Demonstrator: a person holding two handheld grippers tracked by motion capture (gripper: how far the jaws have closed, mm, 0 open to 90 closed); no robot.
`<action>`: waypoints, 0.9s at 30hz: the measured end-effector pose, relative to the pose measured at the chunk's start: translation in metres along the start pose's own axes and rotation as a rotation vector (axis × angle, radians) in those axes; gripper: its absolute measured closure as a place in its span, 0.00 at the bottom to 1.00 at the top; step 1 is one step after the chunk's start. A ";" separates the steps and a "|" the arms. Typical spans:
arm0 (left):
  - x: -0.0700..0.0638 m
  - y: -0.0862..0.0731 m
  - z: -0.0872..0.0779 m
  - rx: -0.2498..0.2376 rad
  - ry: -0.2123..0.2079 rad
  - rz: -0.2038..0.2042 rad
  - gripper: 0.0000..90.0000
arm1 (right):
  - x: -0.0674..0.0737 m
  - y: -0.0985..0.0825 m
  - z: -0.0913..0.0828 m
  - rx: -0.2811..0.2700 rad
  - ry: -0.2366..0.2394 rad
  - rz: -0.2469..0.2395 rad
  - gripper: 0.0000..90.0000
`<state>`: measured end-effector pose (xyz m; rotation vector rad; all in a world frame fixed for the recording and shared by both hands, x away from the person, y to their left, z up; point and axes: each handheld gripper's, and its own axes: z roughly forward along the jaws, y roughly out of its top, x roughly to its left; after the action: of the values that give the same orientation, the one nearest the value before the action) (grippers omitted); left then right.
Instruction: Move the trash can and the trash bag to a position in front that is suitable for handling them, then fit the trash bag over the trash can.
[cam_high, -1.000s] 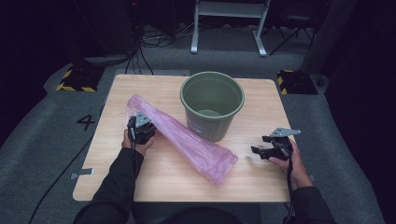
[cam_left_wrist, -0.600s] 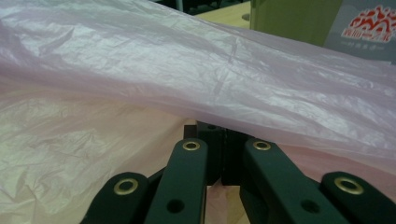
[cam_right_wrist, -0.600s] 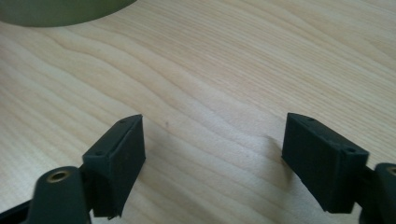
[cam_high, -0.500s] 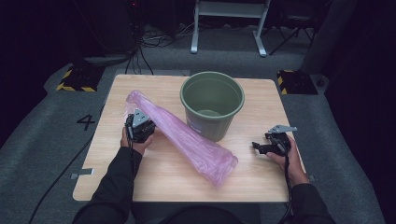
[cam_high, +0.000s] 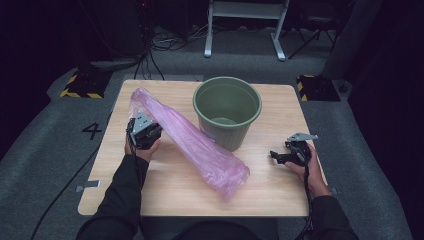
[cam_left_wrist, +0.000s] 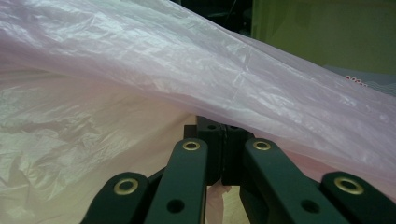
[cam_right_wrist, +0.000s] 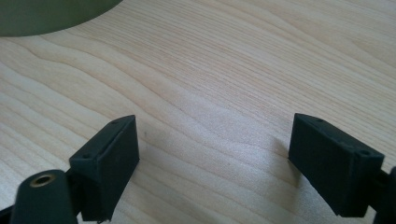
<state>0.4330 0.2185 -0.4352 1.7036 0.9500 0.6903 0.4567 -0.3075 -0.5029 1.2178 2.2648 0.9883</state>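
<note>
Left gripper (cam_high: 145, 134): jaws clamped on the pink bag (cam_high: 200, 145), at 9 o'clock on the table (cam_high: 165, 192).
Bag: lies slanting from 10 toward 6, touching the green bucket (cam_high: 227, 112).
Right gripper (cam_high: 281, 156): jaws just opening wide, nothing between, at 4 o'clock.

Bright light is falling on the table (cam_high: 165, 192), while the room around it is sitting in darkness.
Soft shadows are lying under the right gripper's fingertips (cam_right_wrist: 336, 163); the pink bag (cam_left_wrist: 140, 70) is glowing and looking slightly soft up close.

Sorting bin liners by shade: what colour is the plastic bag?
Pale pink, translucent; the bag shows best in the high view.
</note>
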 end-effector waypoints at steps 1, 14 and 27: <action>0.000 0.001 -0.001 -0.008 -0.003 -0.002 0.99 | 0.000 0.000 0.000 0.000 0.000 0.000 0.18; -0.006 0.018 -0.013 -0.060 -0.021 0.031 0.99 | 0.000 0.001 0.001 0.001 -0.007 0.003 0.17; -0.014 0.069 -0.025 -0.146 -0.121 0.106 0.99 | 0.000 0.001 0.001 0.001 -0.007 0.004 0.17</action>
<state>0.4235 0.2077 -0.3621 1.6554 0.7117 0.7003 0.4575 -0.3064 -0.5030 1.2243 2.2587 0.9827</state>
